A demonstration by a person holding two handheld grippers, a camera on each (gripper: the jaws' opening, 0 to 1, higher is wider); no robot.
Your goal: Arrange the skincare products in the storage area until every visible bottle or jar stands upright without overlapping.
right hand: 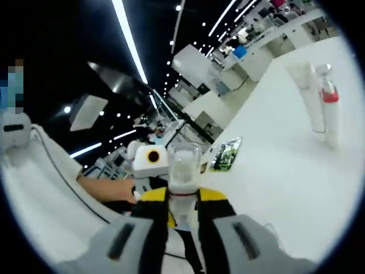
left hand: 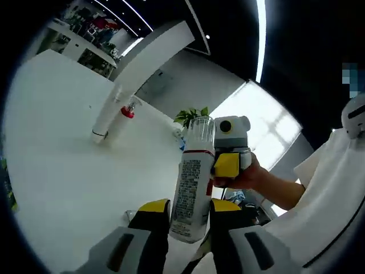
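A white spray bottle with a clear cap, a red band and small print is held in the air over the white table. My left gripper is shut on its lower end, yellow pads on both sides. My right gripper, held by a hand, comes in from the right and meets the bottle near its neck. In the right gripper view the bottle's clear cap rises between the jaws of the right gripper, which is shut on the neck. The bottle's body is hidden there.
A white tube and a slim bottle with a red collar stand side by side farther off on the table. A green packet lies near the table's edge. A potted plant stands behind the held bottle.
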